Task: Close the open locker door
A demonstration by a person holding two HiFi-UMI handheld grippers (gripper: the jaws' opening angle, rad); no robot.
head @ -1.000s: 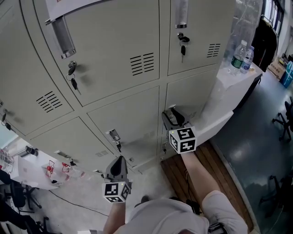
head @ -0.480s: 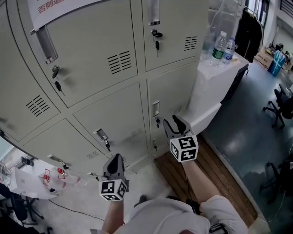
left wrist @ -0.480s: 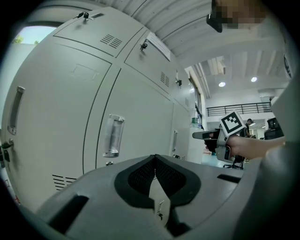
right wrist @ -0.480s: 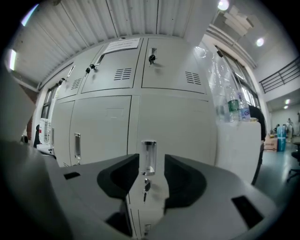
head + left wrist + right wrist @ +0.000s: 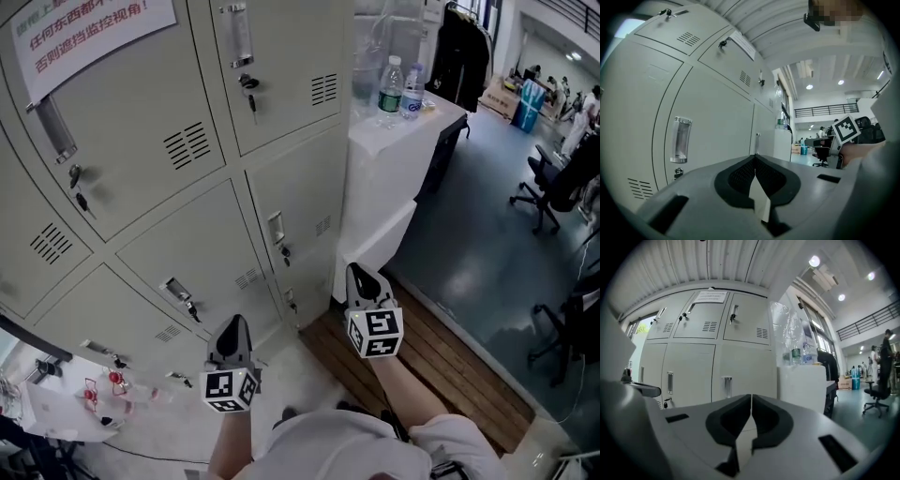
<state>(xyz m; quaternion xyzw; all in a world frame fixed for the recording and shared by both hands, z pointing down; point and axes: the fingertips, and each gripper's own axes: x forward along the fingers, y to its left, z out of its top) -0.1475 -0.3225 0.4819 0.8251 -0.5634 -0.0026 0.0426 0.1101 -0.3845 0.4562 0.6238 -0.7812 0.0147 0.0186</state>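
Lockers point(image 5: 187, 248): painted metal, smooth, not shiny.
Locker handles point(image 5: 238, 34): bare metal, bright and shiny.
Sign point(image 5: 89, 33): white paper, flat and matt.
Bottles point(image 5: 390, 89): clear plastic, glossy.
White cabinet point(image 5: 377, 187): smooth and a little shiny; what it is made of does not show.
Boards point(image 5: 441, 361): dark brown wood in strips, dull.
Floor point(image 5: 478, 253): grey, smooth, glossy, with light shining on it.
Left gripper point(image 5: 235, 322): grey plastic, smooth and matt.
Its pads point(image 5: 740, 176): black, rough with tiny dots.
Right gripper point(image 5: 357, 270): the same matt grey plastic, with black matt pads.
Shirt point(image 5: 328, 445): white cloth, soft.
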